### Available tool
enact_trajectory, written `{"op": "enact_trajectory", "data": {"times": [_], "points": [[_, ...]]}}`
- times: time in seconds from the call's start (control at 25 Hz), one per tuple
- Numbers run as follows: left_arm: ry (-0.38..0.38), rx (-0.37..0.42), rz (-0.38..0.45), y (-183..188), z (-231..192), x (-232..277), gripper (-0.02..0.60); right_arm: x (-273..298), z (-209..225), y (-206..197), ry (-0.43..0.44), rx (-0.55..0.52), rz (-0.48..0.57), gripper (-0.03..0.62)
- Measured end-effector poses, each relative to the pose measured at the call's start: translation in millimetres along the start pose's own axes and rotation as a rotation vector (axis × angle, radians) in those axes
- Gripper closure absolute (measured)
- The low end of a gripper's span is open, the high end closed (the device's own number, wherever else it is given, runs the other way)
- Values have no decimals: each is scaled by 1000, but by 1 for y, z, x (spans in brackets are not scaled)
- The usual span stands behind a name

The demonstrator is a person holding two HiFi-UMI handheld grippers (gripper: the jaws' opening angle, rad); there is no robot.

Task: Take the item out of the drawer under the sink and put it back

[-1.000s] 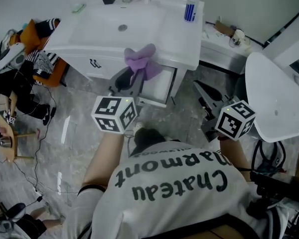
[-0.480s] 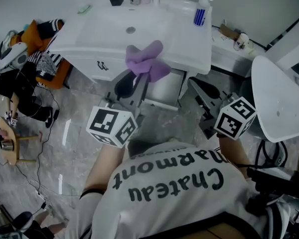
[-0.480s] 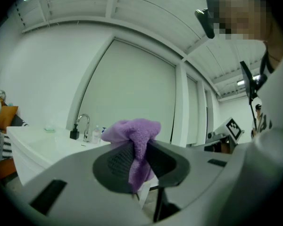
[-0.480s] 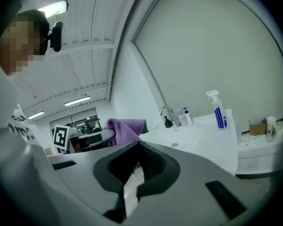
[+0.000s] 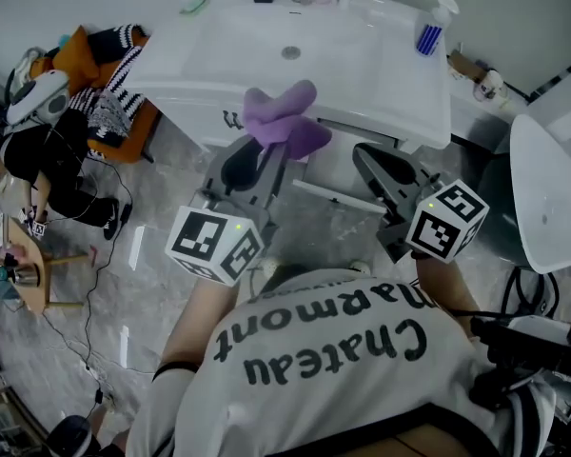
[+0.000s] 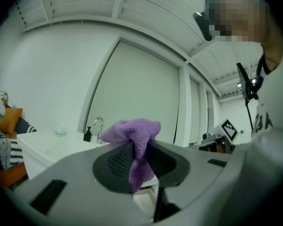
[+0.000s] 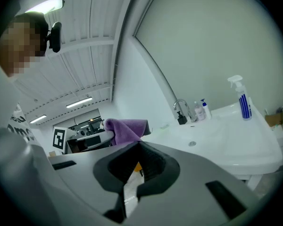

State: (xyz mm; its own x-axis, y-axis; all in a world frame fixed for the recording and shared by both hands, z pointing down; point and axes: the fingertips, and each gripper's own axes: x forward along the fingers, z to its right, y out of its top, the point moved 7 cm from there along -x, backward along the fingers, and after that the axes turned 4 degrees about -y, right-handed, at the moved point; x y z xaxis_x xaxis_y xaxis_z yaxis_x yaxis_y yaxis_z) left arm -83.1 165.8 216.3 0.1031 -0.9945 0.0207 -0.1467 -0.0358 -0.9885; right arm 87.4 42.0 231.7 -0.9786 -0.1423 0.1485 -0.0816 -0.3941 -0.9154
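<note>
Toward the left of the head view, the left hand-held gripper (image 6: 140,147) points about level at the sink (image 5: 362,74), with a purple cloth (image 6: 132,133) pinched between its jaws. The jaws stand part-closed, as far as the bunched fabric lets them. One fold is clamped between the ribbed pads, a rumpled crown stands above them, and a short tail hangs below. The cloth is in the air, touching nothing but the jaws, just in front of the basin's front edge and about level with its rim.

It looks like a fluffy towelling cloth, so it is probably light, soft and limp, neither fragile nor slippery. It should crush to whatever shape the jaws give it, and its loose ends will droop and swing. A gathered fold near the middle, as here, seems the safest hold — a pinch at a corner would let the rest trail and perhaps catch on a drawer edge.

Below the basin, the drawer (image 5: 335,169) is largely hidden behind the two tools, so I cannot tell how far out it stands.

Further right, the right hand-held gripper (image 7: 139,144) has its jaw tips together — nothing is between them and it touches nothing.
</note>
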Motion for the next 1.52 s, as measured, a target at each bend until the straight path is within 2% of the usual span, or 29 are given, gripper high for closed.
{"op": "enact_trajectory", "data": {"times": [0.4, 0.68, 1.12, 1.52], "points": [[23, -2, 8, 13, -89, -52, 495, 92, -51, -6, 38, 7, 22, 583], [53, -16, 9, 17, -133, -88, 495, 145, -85, -20, 91, 10, -5, 583], [150, -29, 32, 22, -178, -139, 495, 215, -126, -20, 227, -28, -46, 583], [199, -64, 75, 24, -196, -160, 495, 249, -148, -24, 293, -58, -112, 583]]}}
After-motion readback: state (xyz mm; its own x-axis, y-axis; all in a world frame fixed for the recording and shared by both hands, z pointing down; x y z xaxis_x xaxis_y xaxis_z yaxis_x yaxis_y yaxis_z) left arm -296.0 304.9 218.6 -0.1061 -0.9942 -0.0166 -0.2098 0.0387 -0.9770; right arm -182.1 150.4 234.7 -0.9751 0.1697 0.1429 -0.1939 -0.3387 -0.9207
